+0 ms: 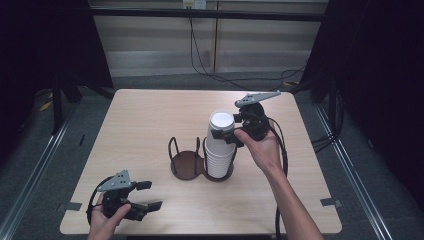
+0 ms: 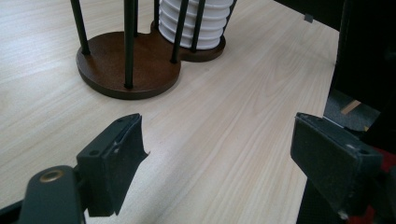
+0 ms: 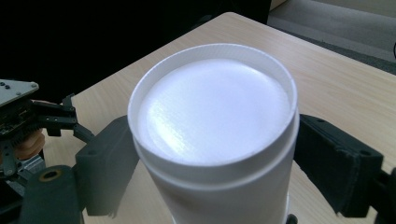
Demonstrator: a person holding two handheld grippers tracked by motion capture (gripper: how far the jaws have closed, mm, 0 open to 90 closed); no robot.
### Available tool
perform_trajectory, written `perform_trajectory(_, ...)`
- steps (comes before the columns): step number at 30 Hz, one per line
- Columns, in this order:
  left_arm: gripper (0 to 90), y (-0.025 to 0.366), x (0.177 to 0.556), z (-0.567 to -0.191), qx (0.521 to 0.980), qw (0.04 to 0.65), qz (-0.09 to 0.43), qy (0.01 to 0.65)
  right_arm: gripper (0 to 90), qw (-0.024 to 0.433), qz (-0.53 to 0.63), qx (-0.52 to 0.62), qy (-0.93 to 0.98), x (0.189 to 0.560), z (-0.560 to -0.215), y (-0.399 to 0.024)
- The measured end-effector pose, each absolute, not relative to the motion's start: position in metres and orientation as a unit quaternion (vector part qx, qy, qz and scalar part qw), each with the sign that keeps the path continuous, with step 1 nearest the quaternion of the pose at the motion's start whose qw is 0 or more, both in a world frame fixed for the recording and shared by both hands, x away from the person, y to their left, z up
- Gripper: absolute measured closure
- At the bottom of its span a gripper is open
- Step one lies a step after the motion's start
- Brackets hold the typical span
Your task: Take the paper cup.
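Nearest the high camera, the left gripper rests in the person's hand at the near left corner of the counter. Its fingers are spread wide with nothing but bare wood between them. It is well apart from the work and seems to be idle.

The holder, a dark base with two rings of upright rods, sits at mid-counter. Its left ring is empty. The right ring holds the stack of white cups, turned bottom up and rising well above the rods.

The top cup still sits on the stack. The right gripper reaches in from the right at the height of that cup. Its fingers stand one on each side of the cup, close against its wall. I cannot tell whether they press it yet or only flank it.

Judging by this, the work is at an early step. The gripper is in place at the cup, but nothing has come off the stack. A firm pinch, the lift clear of the stack and the setting down, perhaps in the empty ring, all look still to be done
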State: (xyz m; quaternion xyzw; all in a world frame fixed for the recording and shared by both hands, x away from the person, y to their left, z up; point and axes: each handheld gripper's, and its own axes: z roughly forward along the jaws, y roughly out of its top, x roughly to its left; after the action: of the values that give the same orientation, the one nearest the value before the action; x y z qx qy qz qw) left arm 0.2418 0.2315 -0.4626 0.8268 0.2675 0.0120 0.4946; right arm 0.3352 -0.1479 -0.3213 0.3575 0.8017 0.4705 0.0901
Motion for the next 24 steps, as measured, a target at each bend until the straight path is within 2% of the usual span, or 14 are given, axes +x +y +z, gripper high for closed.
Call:
perform_trajectory(5, 17.3, 0.229, 0.242, -0.464, 0.833, 0.486, 0.005, 0.264, 16.8, 0.081, 0.470, 0.359, 0.802, 0.340, -0.322, -0.146)
perform_trajectory(24, 17.3, 0.226, 0.243, -0.465, 0.837, 0.481, 0.000, 0.262, 21.4, 0.106, 0.426, 0.345, 0.830, 0.342, -0.312, -0.135)
